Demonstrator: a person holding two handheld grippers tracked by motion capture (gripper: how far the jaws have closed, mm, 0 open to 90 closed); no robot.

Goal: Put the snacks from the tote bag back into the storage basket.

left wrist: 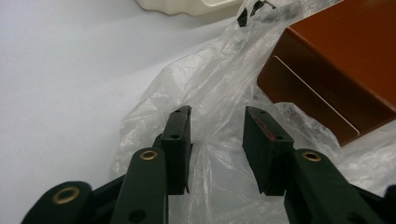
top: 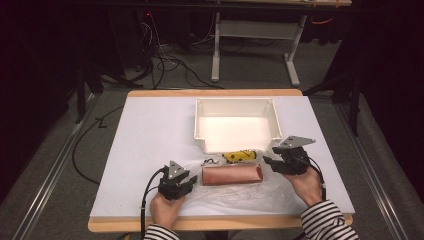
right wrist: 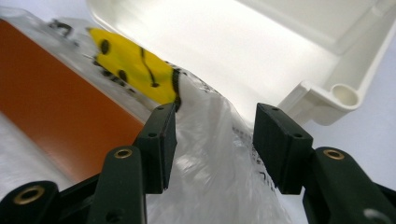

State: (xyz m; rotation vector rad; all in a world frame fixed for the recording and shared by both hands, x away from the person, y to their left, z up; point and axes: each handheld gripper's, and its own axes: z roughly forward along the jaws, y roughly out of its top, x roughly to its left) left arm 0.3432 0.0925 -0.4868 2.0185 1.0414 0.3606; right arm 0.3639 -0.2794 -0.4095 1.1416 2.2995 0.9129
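A clear plastic bag (top: 225, 192) lies spread on the white table top. On or in it rests a brown box (top: 232, 175), long side across. Just behind the box lies a yellow object with black markings (top: 241, 156). My left gripper (top: 181, 184) is at the box's left end, open, jaws astride a crumpled fold of the bag (left wrist: 219, 93), with the brown box (left wrist: 336, 60) ahead to the right. My right gripper (top: 274, 163) is at the box's right end, open over bag film (right wrist: 210, 140), with the yellow object (right wrist: 133, 63) and brown box (right wrist: 60, 112) ahead to the left.
An empty white bin (top: 236, 124) stands just behind the yellow object, its near wall close to both. The white table top (top: 150, 140) is bare to the left. Cables and a table frame lie on the floor beyond the far edge.
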